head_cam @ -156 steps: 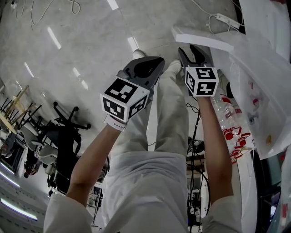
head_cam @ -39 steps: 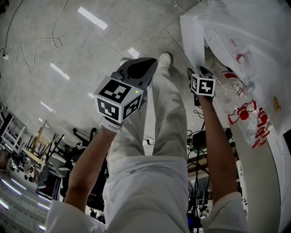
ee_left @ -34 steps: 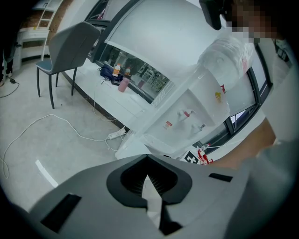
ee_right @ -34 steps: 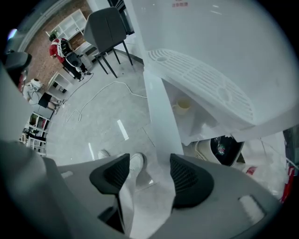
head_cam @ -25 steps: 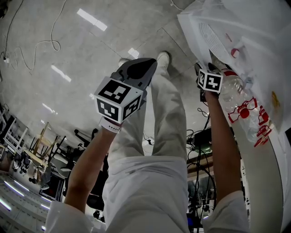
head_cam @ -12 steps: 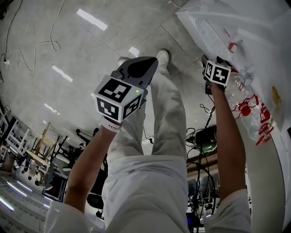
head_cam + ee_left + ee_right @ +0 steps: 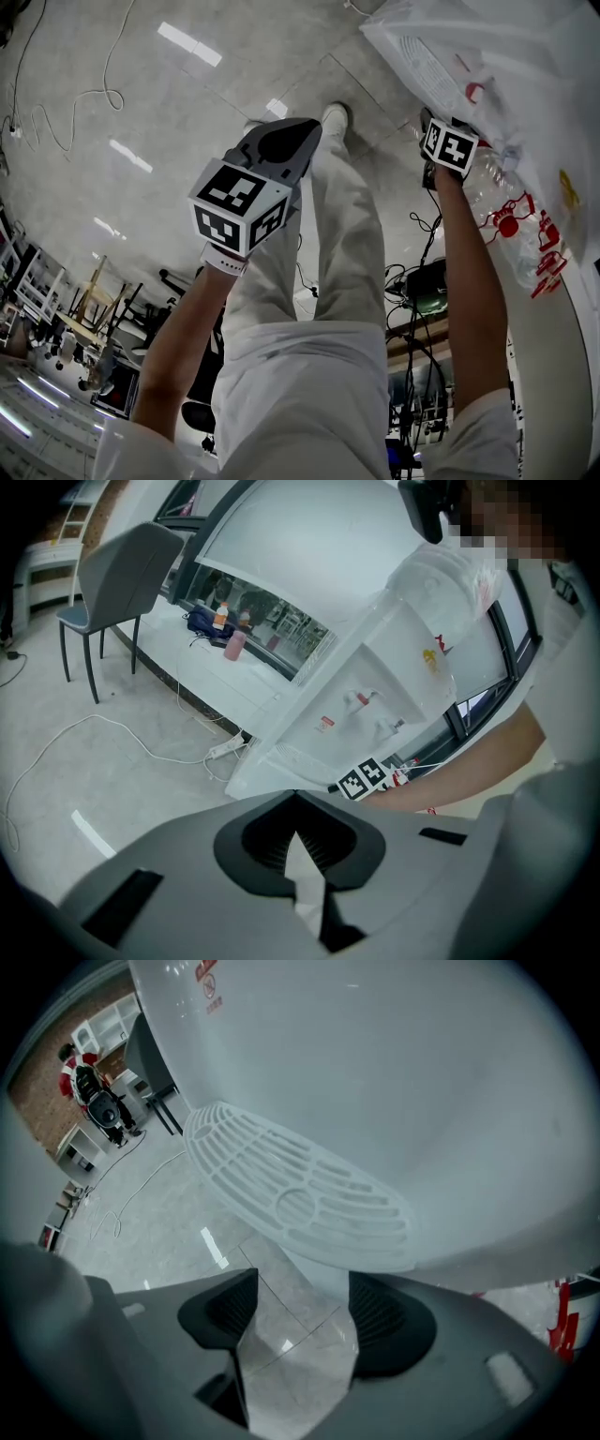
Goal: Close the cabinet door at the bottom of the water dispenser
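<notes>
White dispenser (image 7: 422,1101) edge beside right gripper (image 7: 298,1290)

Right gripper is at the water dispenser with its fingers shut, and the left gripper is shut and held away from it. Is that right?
Not quite. The right gripper is at the water dispenser, but its fingers stand apart with nothing gripped, as the right gripper view shows. The left gripper is shut and held away from it.

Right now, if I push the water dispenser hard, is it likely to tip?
Possibly: the water dispenser is tall and narrow with a large bottle on top, so probably top-heavy. Its smooth white shell looks stiff but likely slippery.
</notes>
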A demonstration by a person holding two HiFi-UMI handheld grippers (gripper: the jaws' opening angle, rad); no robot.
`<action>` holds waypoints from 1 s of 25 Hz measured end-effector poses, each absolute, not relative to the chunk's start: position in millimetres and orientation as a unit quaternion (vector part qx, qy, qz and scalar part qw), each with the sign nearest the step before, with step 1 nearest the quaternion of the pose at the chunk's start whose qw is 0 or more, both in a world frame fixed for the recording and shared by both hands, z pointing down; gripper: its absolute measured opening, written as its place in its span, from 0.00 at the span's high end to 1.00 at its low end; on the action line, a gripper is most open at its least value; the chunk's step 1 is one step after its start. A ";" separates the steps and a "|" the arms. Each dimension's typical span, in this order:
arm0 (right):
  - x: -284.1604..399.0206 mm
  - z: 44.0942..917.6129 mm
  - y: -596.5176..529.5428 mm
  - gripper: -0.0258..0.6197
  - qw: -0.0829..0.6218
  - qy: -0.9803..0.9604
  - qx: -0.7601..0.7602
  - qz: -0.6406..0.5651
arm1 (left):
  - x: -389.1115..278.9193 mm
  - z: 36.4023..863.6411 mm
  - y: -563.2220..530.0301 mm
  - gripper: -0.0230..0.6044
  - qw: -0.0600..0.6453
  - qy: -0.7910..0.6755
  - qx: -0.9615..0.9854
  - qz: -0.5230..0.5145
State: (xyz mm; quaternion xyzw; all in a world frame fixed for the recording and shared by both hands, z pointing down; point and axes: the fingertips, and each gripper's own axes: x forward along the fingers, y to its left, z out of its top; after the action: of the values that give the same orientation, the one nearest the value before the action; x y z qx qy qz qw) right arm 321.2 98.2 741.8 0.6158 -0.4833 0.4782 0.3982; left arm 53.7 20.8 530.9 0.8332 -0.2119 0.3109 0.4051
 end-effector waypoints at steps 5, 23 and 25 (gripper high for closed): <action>316.4 737.9 101.5 0.50 0.397 -0.492 0.612 0.476 | 57.6 529.2 21.0 0.95 0.405 -0.211 0.835 0.308; 298.7 750.8 107.0 0.50 0.396 -0.506 0.585 0.494 | 54.1 530.1 27.2 0.95 0.403 -0.204 0.836 0.312; 303.1 750.7 105.6 0.51 0.398 -0.502 0.588 0.494 | 52.6 530.2 28.2 0.95 0.404 -0.203 0.835 0.313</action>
State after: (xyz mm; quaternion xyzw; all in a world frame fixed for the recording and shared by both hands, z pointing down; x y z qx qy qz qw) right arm 303.1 105.6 750.7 0.5880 -0.5023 0.4936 0.3979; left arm 52.6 28.2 530.2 0.8353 -0.2034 0.3127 0.4040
